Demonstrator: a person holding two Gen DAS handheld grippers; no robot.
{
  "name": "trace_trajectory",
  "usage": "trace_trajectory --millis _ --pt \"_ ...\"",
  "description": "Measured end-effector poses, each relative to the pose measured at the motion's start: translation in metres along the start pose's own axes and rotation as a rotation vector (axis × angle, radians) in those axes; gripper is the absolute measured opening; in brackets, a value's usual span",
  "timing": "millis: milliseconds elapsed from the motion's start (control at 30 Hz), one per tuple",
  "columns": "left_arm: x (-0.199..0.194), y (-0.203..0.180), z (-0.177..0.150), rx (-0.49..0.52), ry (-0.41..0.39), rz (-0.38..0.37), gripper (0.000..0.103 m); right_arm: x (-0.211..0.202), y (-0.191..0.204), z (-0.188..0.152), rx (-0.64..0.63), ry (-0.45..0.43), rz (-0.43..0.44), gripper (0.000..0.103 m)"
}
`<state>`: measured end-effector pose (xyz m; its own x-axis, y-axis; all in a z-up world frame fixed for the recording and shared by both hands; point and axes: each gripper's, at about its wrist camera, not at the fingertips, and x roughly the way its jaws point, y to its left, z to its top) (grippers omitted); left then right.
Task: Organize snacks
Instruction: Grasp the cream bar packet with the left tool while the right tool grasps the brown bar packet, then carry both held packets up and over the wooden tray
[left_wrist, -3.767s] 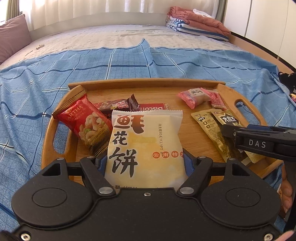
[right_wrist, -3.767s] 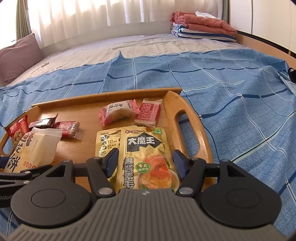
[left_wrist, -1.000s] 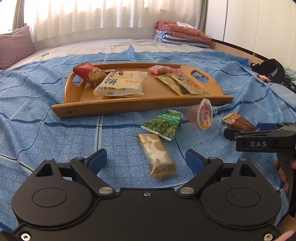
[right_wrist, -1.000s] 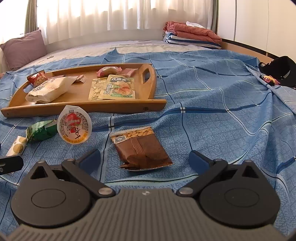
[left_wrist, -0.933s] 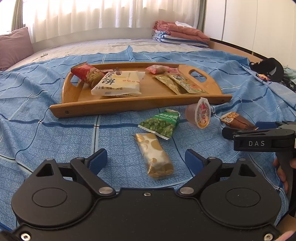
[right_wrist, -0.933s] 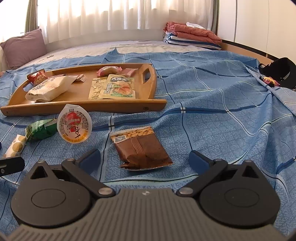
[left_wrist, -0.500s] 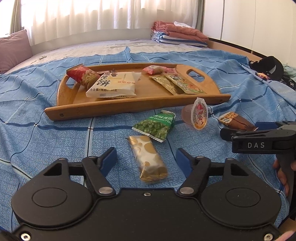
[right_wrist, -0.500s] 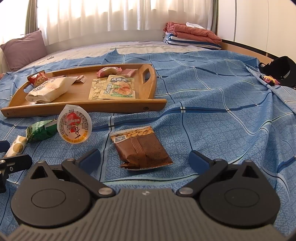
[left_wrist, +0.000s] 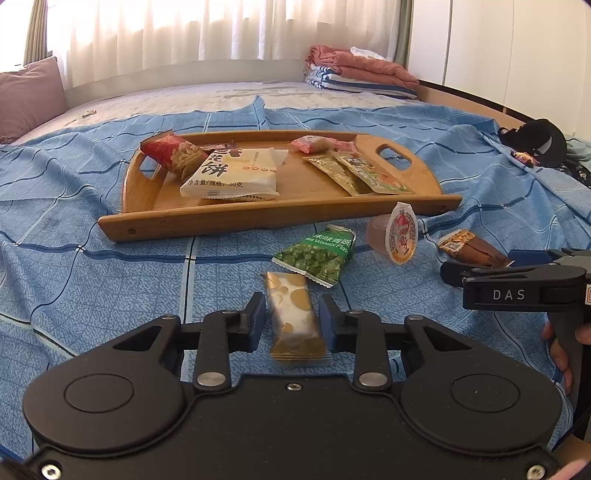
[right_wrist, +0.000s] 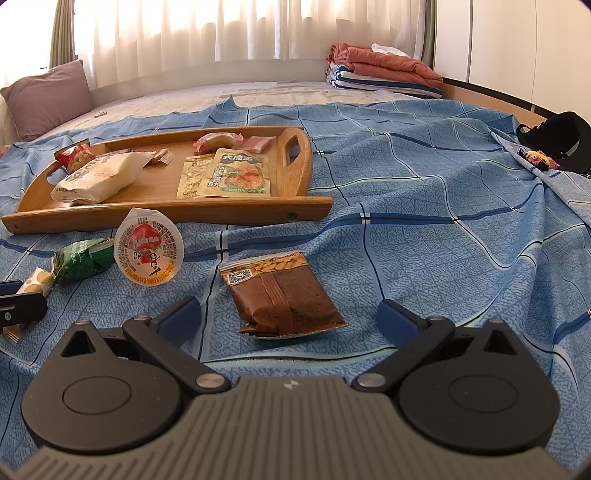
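Note:
A wooden tray on the blue bedspread holds several snack packs. In front of it lie a gold-and-white bar, a green pea pack, a jelly cup and a brown pack. My left gripper has its fingers closed against both sides of the gold-and-white bar, which lies on the bed. My right gripper is wide open, its fingers either side of the brown pack's near end without touching it.
A black cap lies on the bed at the far right. Folded blankets sit at the back, a pillow at the back left. The right gripper's body shows in the left wrist view.
My left gripper's fingers have closed in from wide open onto the gold-and-white bar. The right gripper has stayed still and open over the brown pack.

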<state>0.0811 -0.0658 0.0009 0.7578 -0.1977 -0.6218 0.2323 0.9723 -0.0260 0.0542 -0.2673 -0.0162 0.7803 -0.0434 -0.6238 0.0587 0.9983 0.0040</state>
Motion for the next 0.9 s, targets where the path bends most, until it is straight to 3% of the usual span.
trace_trajectory --millis 233,467,667,733,900 --pt "0.002 0.0 -0.001 0.008 0.009 0.014 0.038 0.0 0.0 0.0 0.001 0.0 0.001 0.103" --pt "0.009 0.0 0.002 0.004 0.02 0.012 0.039 -0.001 0.002 0.008 -0.02 0.012 0.009 0.101" --pt "0.008 0.003 0.006 0.001 0.014 -0.002 0.023 0.0 0.006 0.016 -0.047 0.013 0.041 0.082" --pt "0.007 0.004 0.007 0.003 0.016 -0.004 0.021 -0.001 0.008 0.018 -0.054 0.014 0.043 0.061" --pt "0.004 0.005 0.009 0.025 0.011 0.0 0.021 -0.009 0.012 0.02 -0.062 0.008 0.067 0.053"
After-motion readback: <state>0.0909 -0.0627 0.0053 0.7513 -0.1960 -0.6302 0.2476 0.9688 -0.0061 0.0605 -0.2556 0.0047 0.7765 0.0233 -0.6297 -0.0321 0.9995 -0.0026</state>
